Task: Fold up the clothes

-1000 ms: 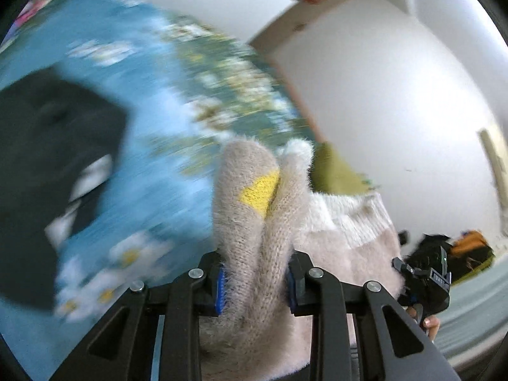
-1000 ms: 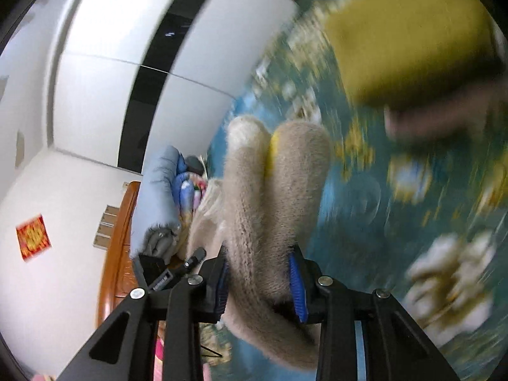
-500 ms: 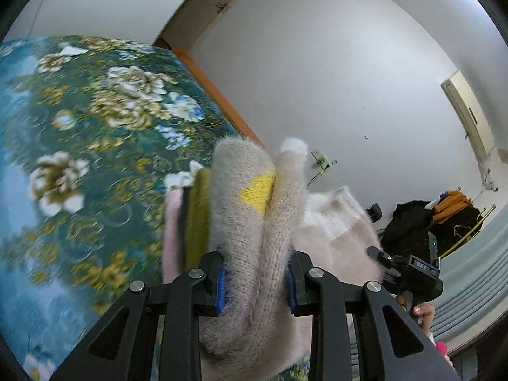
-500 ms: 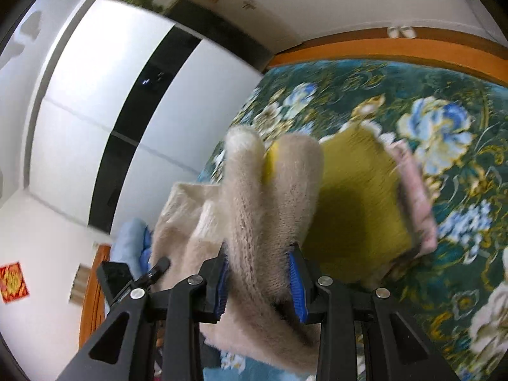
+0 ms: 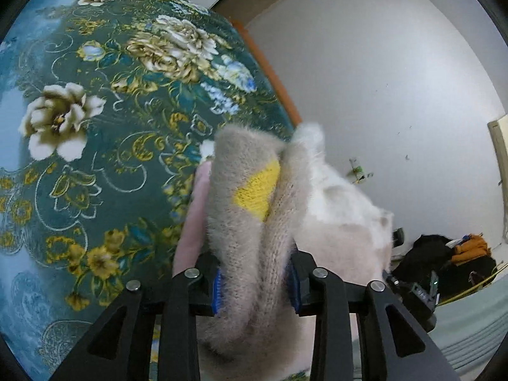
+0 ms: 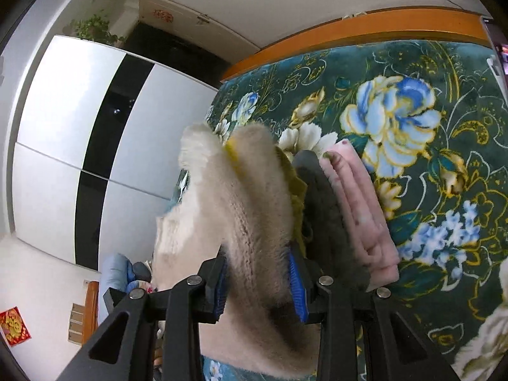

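A fuzzy beige and cream sweater with a yellow patch [image 5: 250, 209] is folded and held by both grippers. My left gripper [image 5: 255, 289] is shut on one end of it. My right gripper [image 6: 258, 284] is shut on the other end [image 6: 241, 209]. The sweater sits right over a stack of folded clothes on the bed: an olive-yellow knit [image 6: 297, 190], a dark grey piece [image 6: 324, 203] and a pink piece [image 6: 362, 209]. The pink piece also shows in the left wrist view [image 5: 193, 222]. The right gripper's body shows in the left wrist view [image 5: 412, 295].
The bed has a dark green floral cover [image 5: 95, 127] with an orange wooden frame [image 6: 365, 28] at its far edge. A white and black wardrobe [image 6: 79, 146] stands beyond. Dark and orange clothes [image 5: 451, 257] lie by the white wall.
Both grippers have carried the folded sweater across the bed to the stack of folded clothes and lowered it onto the stack. Both stay shut on the sweater.
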Available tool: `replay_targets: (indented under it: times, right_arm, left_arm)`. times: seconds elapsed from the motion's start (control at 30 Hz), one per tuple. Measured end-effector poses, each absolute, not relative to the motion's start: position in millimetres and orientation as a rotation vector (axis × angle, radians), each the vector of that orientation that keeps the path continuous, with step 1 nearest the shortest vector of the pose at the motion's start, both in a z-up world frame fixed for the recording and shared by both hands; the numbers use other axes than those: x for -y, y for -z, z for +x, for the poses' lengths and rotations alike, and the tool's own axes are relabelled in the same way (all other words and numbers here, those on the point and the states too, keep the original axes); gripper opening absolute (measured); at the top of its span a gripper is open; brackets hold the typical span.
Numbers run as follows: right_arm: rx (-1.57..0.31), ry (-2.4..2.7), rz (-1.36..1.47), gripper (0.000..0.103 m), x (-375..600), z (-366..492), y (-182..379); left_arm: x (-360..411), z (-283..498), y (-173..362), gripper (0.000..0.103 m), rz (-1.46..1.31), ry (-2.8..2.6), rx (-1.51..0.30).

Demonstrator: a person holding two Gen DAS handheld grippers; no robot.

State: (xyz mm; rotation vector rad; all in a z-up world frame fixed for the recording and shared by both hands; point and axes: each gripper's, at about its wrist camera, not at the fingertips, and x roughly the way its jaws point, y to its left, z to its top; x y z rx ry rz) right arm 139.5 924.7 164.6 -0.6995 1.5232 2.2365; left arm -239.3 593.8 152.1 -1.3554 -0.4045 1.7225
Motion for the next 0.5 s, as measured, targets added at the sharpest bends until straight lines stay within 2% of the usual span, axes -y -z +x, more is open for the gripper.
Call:
replay_targets:
  times: [0.2,0.37,0.5]
  right_arm:
    - [-1.466,-2.236,-0.723,0.043,-925.3,137.2,-174.2]
    - [-1.204,-2.268,-0.731,0.044,-908.7,139.5,-214.9]
    - [-0.984,-2.329,-0.726,0.044,-879.4,127.9,-237.7]
  left_arm:
    - [-593.4,-241.9,-161.3,0.041,-1.407,-1.715,0.407]
    - [-593.4,-239.4,-186.5,0.052,-1.351,-1.826,0.288]
    - [-591.9,-220.5,-218.8,0.052,-1.173,-1.981,0.179]
